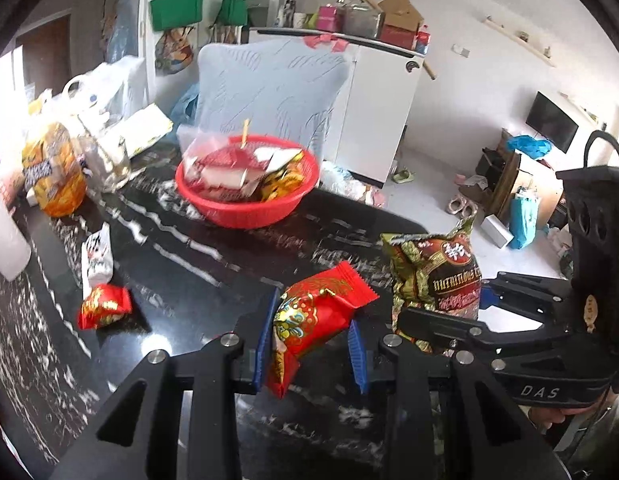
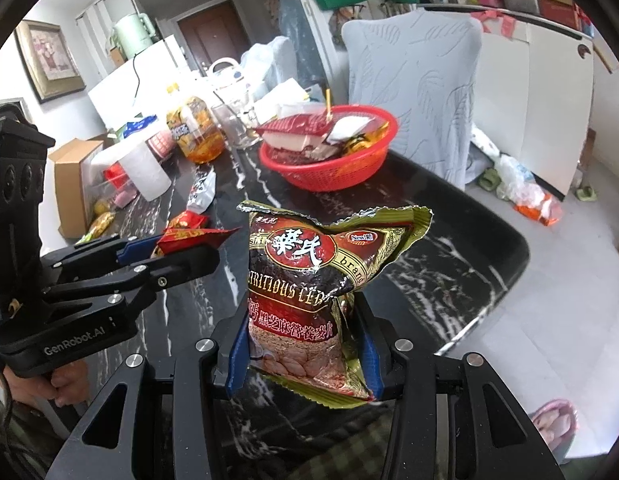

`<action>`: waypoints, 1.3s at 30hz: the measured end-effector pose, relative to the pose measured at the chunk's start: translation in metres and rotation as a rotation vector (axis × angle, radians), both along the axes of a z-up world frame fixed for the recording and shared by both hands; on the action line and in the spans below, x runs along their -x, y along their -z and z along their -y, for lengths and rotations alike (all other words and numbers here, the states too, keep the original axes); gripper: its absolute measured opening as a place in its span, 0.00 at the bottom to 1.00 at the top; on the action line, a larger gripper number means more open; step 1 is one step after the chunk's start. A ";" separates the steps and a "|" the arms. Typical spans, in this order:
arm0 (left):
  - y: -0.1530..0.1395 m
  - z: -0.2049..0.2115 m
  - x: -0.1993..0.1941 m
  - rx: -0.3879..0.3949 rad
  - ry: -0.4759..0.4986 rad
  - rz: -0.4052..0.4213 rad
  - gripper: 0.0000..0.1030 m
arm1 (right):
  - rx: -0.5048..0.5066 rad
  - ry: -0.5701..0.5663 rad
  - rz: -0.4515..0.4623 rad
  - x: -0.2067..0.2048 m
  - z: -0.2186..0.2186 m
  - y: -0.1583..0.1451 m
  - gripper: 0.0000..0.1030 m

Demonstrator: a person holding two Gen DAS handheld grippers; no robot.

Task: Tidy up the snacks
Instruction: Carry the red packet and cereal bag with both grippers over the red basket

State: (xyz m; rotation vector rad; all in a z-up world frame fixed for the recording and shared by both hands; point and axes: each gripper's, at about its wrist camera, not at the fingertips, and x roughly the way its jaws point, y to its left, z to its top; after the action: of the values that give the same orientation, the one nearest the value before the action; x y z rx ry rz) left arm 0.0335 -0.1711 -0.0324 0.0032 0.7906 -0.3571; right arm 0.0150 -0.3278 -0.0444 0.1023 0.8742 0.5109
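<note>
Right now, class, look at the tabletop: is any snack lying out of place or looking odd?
Yes. Two packets lie loose on the dark table, away from the red basket: a small red packet and a white packet beside it. The basket's contents are heaped unevenly, with a stick poking up.

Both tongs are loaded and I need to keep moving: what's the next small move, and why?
Probably carry both packets forward to the red basket and drop them in. The left tongs are shut on a red packet, the right tongs on the cereal bag, both lifted off the table. The basket already holds snacks, so it looks like the collection spot.
</note>
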 end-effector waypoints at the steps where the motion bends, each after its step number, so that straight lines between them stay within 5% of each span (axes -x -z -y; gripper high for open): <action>1: -0.003 0.003 -0.001 -0.003 0.004 0.008 0.30 | -0.001 0.003 0.005 -0.001 0.003 -0.002 0.44; 15: -0.023 0.036 -0.070 -0.034 0.018 0.070 0.30 | 0.022 0.007 0.081 -0.047 0.033 -0.019 0.44; 25: 0.011 0.038 -0.142 -0.035 0.000 -0.012 0.30 | 0.033 0.002 0.072 -0.104 0.039 -0.015 0.44; 39: 0.050 0.025 -0.176 -0.058 -0.053 -0.103 0.31 | 0.049 -0.018 0.002 -0.143 0.028 0.007 0.44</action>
State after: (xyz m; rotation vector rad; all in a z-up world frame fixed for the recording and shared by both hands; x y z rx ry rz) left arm 0.2090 -0.1965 -0.0825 0.0183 0.9014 -0.2856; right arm 0.1578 -0.3562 -0.0517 0.0493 0.8862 0.5056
